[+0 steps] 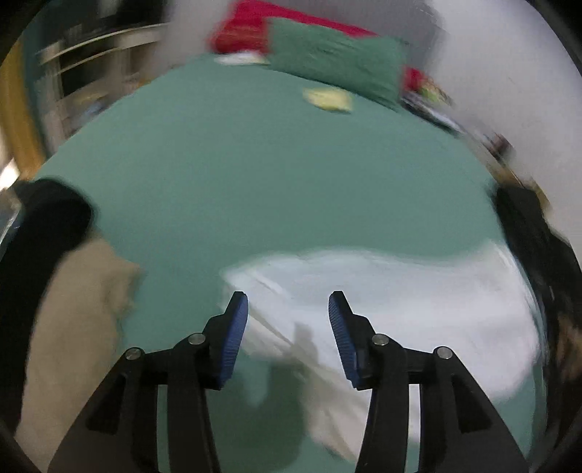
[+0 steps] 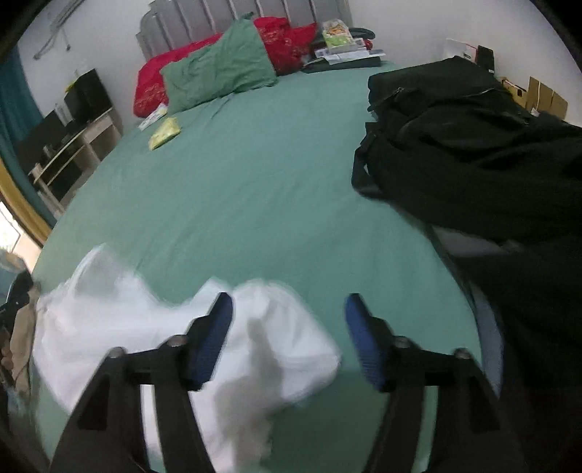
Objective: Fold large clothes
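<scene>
White garment [image 1: 382, 302] lies beneath open left hand-held gripper [image 1: 288, 309].

- No text, label, brand, number or sign can be read in either view.
- The yellow-green packet [image 2: 164, 133] on the green bed sheet [image 2: 254, 174] carries print, but it is too small and soft to make out; in the left wrist view it is blurred.
- The red pillow [image 2: 291, 40] shows a gold pattern; no letters can be told in it.
- The box [image 2: 336, 32] and papers by the headboard bear coloured print that is too small to read.
</scene>
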